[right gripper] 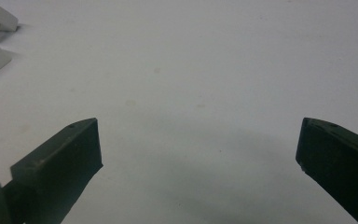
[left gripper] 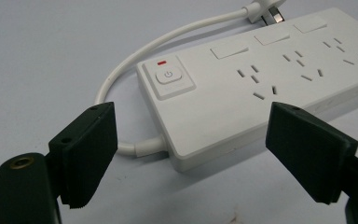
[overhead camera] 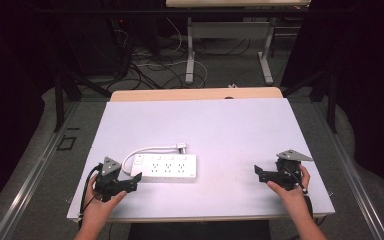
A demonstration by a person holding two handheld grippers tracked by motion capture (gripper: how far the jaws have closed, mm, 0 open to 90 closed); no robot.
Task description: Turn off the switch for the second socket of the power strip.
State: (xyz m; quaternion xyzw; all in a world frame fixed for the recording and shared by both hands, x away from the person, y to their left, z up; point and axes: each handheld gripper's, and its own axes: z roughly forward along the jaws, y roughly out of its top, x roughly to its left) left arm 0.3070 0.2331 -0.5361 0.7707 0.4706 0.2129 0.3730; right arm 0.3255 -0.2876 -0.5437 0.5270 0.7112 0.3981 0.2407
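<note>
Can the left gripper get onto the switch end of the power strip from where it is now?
Probably yes: the left gripper sits open right at the power strip, its switch-end corner between the jaws, nothing blocking.

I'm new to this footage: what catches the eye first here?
A white power strip lies at the table's near left, its cord looping back to the plug. The left gripper sits at its switch end, jaws open; the right gripper rests apart, open over bare table.

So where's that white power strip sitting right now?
In the high view the power strip lies on the white table, left of centre near the front edge, just beside the left tool; its plug rests just behind it.
</note>
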